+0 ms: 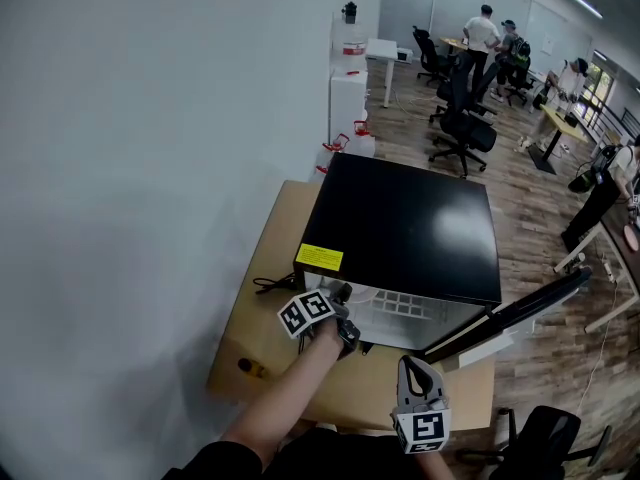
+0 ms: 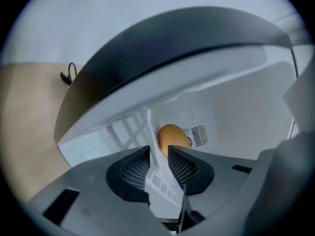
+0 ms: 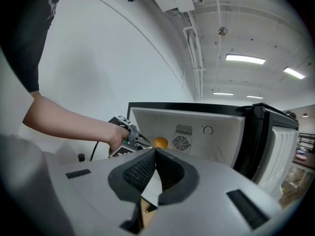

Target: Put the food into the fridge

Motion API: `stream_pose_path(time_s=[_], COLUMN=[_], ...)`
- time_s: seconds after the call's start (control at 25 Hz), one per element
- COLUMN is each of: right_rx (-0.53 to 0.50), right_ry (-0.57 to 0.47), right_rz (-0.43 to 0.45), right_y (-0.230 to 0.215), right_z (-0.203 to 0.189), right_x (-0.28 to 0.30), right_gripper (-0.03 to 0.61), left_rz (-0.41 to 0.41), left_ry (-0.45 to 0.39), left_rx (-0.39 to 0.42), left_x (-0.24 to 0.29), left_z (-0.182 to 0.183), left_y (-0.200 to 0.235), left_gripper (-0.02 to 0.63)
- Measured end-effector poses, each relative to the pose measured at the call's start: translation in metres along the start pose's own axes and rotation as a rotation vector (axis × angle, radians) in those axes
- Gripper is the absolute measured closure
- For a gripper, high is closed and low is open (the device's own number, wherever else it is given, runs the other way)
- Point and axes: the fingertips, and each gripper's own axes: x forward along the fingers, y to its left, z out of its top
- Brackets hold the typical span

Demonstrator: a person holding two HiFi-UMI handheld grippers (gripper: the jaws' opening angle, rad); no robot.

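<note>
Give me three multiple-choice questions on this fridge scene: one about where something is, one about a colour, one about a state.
1. Where is the orange fruit?
A. on top of the fridge
B. inside the fridge
C. on the floor

2. What colour is the fridge's top?
A. black
B. red
C. green

3. How does the fridge's door stand?
A. open
B. shut
C. taken off and lying flat on the fridge

Answers:
1 B: both gripper views show the fruit in the white interior, in front of the rear vent.
2 A: the head view shows a glossy black top.
3 A: the door is swung out to the side, so the interior is exposed.
</note>
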Motion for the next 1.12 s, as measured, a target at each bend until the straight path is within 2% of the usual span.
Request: stream_pose_path(time_s=[0.12,0.24,0.48,0.6,0.68,0.76,0.96,1.12], right_rx=[0.001,0.002,0.024,0.026,0.021,0.016,0.028,0.031], right_ry=[-0.004,-0.004,0.000,0.004,0.005,0.005,0.008,0.012], right_rz=[-0.002,-0.016,-0.009,-0.006,-0.006,-0.004,0.009,0.013], right_y=[-0.003,-0.008,-0.007,-0.007,-0.007,-0.007,-0.005,-0.007], right_z=[0.001,-0.001,-0.005,-0.007,-0.008,-0.009,-0.010,-0.012], right_x=[-0.003,-0.006,-0.006,-0.006,-0.008,-0.009,-0.010,-0.011], right_gripper=[0.518,0.518,0.518,0.518,0.518,0.518,0.518,0.518], left_rz=[0.039,0.089,0.179,0.194,0.209,0.217,0.201,0.189], left_ry=[-0.015,-0.032,-0.046,-0.063,-0.078,-0.095,-0.127,-0.115], left_rx=[0.139,0.244,0.664,0.805,0.868,0.876,0.724,0.689], left_x=[-0.001,-0.001,0.005,0.008,0.010,0.012,0.009,0.007], left_z=[0.002,0.004,0.003,0.000,0.001,0.002,0.007,0.003], left_y=[-0.005,-0.001,0.000,0.001,0.003,0.002,-0.001,-0.003], left_gripper=[0.486,0.485,0.445,0.433,0.427,0.426,0.392,0.354])
